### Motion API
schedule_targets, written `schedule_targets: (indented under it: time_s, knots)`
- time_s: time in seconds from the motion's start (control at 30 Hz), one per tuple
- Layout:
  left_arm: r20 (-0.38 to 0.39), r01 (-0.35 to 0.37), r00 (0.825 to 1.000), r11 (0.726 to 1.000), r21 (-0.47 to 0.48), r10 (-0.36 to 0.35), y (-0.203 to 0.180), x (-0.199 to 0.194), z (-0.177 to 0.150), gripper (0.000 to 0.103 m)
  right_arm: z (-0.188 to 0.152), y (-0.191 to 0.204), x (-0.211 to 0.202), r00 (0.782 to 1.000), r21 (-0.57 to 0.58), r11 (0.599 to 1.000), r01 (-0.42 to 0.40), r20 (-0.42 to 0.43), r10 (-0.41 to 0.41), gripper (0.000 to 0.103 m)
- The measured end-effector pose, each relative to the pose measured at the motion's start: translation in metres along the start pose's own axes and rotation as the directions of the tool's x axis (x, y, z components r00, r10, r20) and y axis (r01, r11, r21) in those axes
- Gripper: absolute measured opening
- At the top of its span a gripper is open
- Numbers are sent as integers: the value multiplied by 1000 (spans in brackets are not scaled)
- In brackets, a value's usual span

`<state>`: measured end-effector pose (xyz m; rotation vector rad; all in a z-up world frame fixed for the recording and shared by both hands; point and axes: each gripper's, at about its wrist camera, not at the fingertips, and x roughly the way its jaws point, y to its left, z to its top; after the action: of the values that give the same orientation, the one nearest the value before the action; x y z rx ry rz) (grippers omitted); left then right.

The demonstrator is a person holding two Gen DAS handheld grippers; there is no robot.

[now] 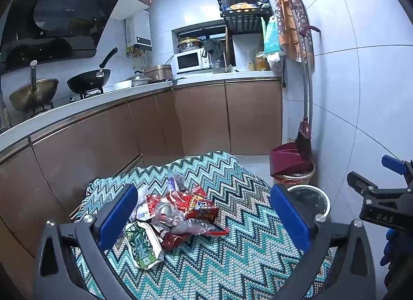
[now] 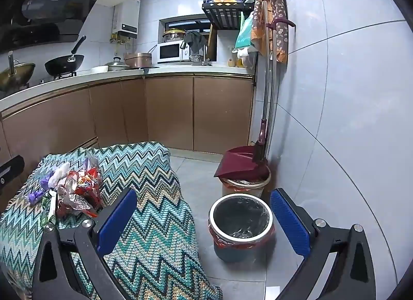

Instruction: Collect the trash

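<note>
Left wrist view: kitchen with brown cabinets, stove and pans at left, microwave at back. In front, a table (image 1: 232,261) draped in a teal zigzag cloth. On the cloth, a heap of trash (image 1: 178,212): crumpled red snack wrappers, clear plastic, and a green and white packet (image 1: 143,244) lying nearest the camera. Left gripper (image 1: 204,214) hovering over the cloth, tilted down, jaws spread fully wide and empty, the heap seen between the blue pads but not touched. Beyond the table's right edge, on the floor, a white-rimmed bin (image 1: 313,198) lined with a dark bag; behind it a second bin topped by a maroon dustpan (image 1: 286,159). Right gripper (image 1: 371,183) visible at the far right edge, apart from the heap.

Right wrist view: same room seen from further right. Heap of trash at left on the cloth, near the table's far corner. Right gripper (image 2: 204,214) aimed toward the floor, jaws released, wide apart, holding nothing. White-rimmed bin just beside the table, seen between the pads, apparently empty apart from its liner.

Step in hand, judging by this: the very start, approach before a first pick. Next move likely calls for lowering the left jaws onto one wrapper, pinching light, slippery film firmly, then carrying it right and over the bin's rim.
</note>
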<state>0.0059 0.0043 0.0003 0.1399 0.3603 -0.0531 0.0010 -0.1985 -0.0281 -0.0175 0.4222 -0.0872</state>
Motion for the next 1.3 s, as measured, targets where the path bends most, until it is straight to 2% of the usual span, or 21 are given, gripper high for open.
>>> schedule_targets:
  time_s: [0.63, 1.3]
  knots:
    - [-21, 36, 999, 999, 6, -36, 1, 3, 8, 103, 5, -2, 5, 1000, 8, 1000, 1, 1, -1, 103]
    - [-22, 38, 999, 999, 3, -38, 1, 9, 8, 103, 5, 3, 14, 1000, 5, 1000, -1, -16, 1, 103]
